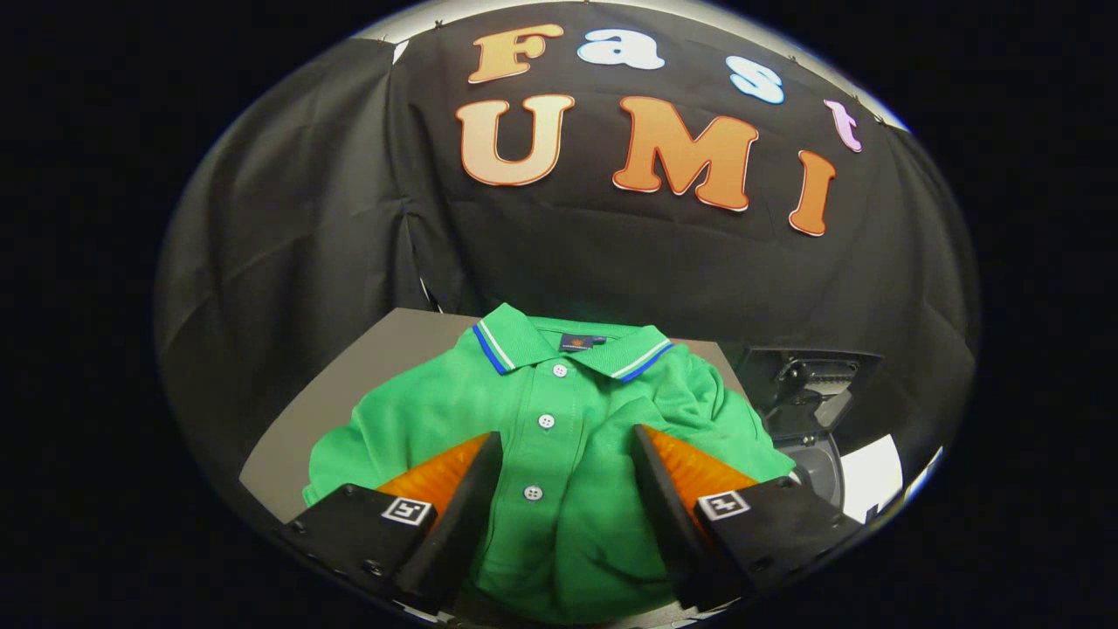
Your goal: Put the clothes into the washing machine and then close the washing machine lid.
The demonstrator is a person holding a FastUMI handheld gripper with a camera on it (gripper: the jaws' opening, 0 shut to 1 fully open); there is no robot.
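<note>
Gripper view: green polo shirt point(559, 454) lies flat on the grey table point(384, 358), collar away from you, button placket running straight ahead between the fingers. Your gripper point(568, 441) is spread wide, straddling the placket, holding nothing; I can't tell if the tips touch the fabric. Washing machine point(808, 411) sits just past the shirt's right edge, lid up. Likely next: pinch the midline, then go right.

You will find no legible text. The small dark label point(576, 342) inside the collar of the green short-sleeved polo shirt point(568, 489) is too small to read. The square black-and-white markers point(409, 511) on the gripper point(568, 454) fingers, which stand apart over the shirt, carry patterns, not characters.
</note>
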